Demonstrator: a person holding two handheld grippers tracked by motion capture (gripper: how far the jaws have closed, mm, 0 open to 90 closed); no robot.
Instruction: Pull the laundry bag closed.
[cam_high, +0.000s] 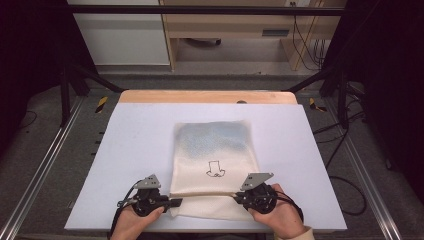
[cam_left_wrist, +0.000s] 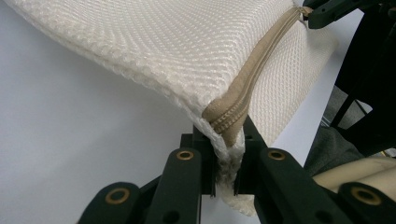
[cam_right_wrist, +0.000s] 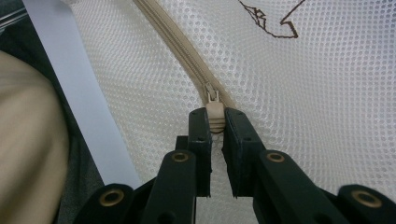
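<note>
White table (cam_high: 130, 150), seen from above. Flat on it, a cream mesh laundry bag (cam_high: 215, 145), stretching away from both sets of tongs toward the far edge. Across the bag's near end, a tan zipper (cam_high: 202, 193), long axis running straight from one set of tongs to the other.

At the zipper's left end: left gripper (cam_high: 176, 202), clenched on the bag's corner where the zipper tape ends (cam_left_wrist: 229, 123), mesh bunched between the jaws.

At the zipper's right end: right gripper (cam_high: 236, 196), clamped on the small tan zipper pull (cam_right_wrist: 214, 116), slider just beyond the fingertips.

Likely next: the pull drawn along the zipper line toward the left gripper, right hand being the one at the slider, left hand anchoring the fabric taut.
</note>
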